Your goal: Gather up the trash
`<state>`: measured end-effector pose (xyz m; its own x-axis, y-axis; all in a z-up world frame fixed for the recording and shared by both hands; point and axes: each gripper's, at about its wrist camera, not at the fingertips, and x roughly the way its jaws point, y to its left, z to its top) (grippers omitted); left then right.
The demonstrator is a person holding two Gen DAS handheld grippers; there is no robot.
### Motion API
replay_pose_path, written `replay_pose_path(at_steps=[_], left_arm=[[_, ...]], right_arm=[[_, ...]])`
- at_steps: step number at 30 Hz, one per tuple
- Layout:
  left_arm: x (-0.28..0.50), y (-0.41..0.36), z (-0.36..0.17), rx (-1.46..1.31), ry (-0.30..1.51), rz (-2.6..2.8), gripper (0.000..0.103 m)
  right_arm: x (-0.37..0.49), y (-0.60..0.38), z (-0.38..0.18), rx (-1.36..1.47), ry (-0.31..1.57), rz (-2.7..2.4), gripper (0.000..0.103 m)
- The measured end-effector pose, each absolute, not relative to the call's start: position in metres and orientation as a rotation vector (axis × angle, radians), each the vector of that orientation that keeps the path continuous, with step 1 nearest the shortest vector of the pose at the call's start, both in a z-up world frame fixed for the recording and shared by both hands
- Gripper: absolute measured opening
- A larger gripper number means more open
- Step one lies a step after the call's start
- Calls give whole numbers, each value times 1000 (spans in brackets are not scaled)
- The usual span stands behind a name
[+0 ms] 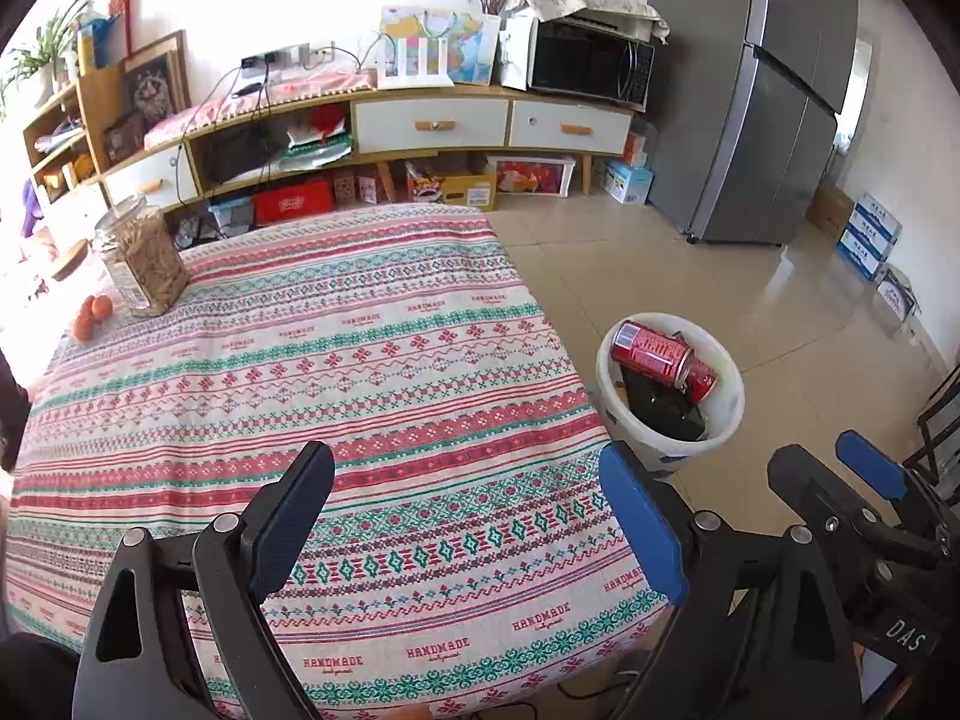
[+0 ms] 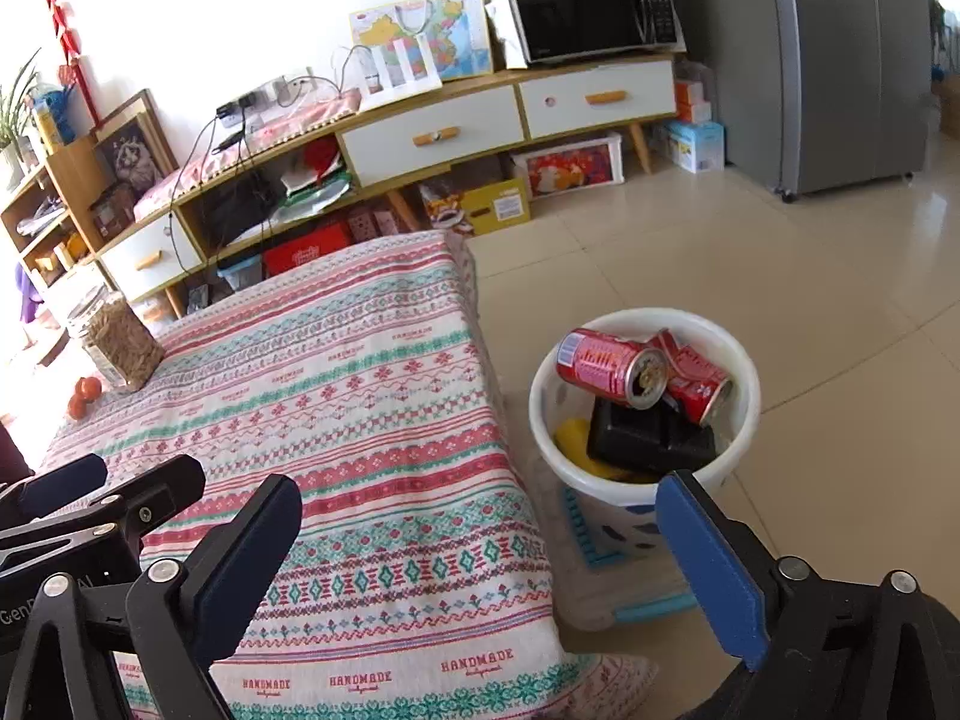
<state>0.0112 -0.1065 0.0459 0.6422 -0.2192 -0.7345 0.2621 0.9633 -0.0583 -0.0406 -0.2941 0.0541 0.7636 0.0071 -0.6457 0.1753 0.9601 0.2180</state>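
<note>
Gaping tongs [image 2: 477, 531] beside tablecloth edge [image 2: 498, 396], bucket [image 2: 741, 420].

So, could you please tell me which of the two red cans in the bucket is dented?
The right-hand can, lower and partly tucked behind the other; the left-hand can keeps its round shape.

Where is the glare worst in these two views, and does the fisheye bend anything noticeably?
Left wrist view: the left edge beside the jar is blown out white, and the fridge leans and curves. Right wrist view: the wall washes out upper left, the tiles past the bucket glare, and the cabinet bows.
</note>
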Motion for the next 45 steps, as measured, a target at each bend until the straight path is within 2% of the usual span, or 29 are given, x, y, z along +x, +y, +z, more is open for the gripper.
replay_pose_path(at_steps=[4,45], left_arm=[[8,-102,50,51,805,-271,100],[0,-118,43,76,816,-322,101]], right_arm=[[-48,-291,57,255,697,-138,103],[-50,-290,44,162,756,-316,103]])
